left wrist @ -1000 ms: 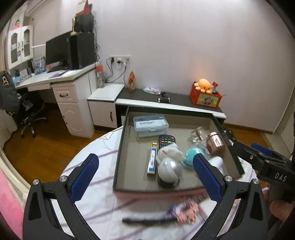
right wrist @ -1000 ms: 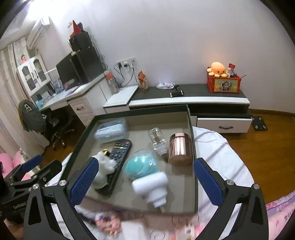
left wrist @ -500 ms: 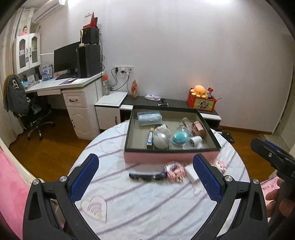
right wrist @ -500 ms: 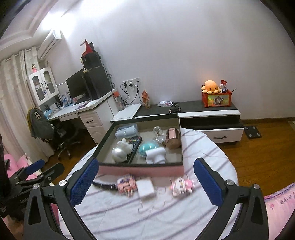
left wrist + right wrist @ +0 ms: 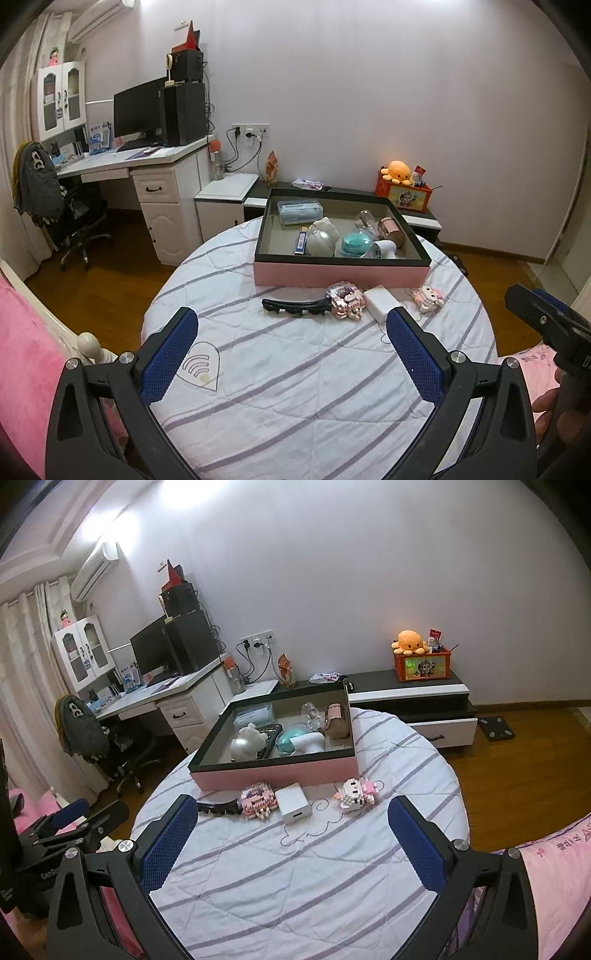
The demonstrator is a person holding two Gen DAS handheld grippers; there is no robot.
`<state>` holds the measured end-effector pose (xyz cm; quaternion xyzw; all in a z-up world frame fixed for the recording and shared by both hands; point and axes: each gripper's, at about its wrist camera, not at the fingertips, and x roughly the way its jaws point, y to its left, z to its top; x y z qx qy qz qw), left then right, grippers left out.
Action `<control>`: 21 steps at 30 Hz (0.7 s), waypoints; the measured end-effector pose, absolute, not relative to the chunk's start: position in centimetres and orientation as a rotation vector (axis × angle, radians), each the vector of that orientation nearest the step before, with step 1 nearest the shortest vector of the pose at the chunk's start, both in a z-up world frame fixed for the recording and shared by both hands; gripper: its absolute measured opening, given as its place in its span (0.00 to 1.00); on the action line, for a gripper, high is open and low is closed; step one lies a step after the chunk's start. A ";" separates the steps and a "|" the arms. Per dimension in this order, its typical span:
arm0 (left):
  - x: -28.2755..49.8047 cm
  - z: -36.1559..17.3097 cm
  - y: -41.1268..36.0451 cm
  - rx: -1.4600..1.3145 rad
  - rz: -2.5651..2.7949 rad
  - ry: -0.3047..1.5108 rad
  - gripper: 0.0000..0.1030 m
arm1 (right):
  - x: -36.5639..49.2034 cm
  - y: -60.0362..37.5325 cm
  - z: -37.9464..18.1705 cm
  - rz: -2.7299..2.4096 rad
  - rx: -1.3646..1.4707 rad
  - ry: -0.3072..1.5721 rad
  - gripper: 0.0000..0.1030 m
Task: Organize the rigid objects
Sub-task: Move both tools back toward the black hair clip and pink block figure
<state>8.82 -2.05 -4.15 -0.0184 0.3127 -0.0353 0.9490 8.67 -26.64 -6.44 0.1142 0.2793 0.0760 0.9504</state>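
A pink box with a dark rim [image 5: 341, 274] [image 5: 273, 773] stands at the far side of the round table and holds several items: a clear case, a remote, a teal dome, a copper cup. In front of it lie a black hair clip [image 5: 295, 306] [image 5: 218, 806], a pink brick model [image 5: 345, 300] [image 5: 258, 799], a white charger [image 5: 380, 302] [image 5: 293, 803] and a white-pink brick figure [image 5: 428, 298] [image 5: 356, 790]. My left gripper [image 5: 293, 360] and right gripper [image 5: 291, 843] are both open and empty, held back over the table's near part.
The table has a white striped quilted cover [image 5: 295, 376]. A pink bed edge [image 5: 22, 354] is at the left and pink bedding [image 5: 554, 853] at the right. A desk with a monitor [image 5: 140, 110], an office chair [image 5: 74, 218] and a low cabinet [image 5: 406, 690] stand behind.
Both grippers have pulled back and up from over the box. The whole table and the items in front of the box have come into view. Both stay open.
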 end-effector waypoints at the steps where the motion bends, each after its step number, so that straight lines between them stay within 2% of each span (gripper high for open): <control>1: 8.6 -4.1 -2.0 -0.037 -0.071 0.635 1.00 | 8.4 -26.4 -6.3 0.153 0.221 0.565 1.00; 21: 8.6 -5.5 -1.9 -0.038 -0.056 0.671 1.00 | 8.0 -25.5 -6.5 0.141 0.161 0.578 1.00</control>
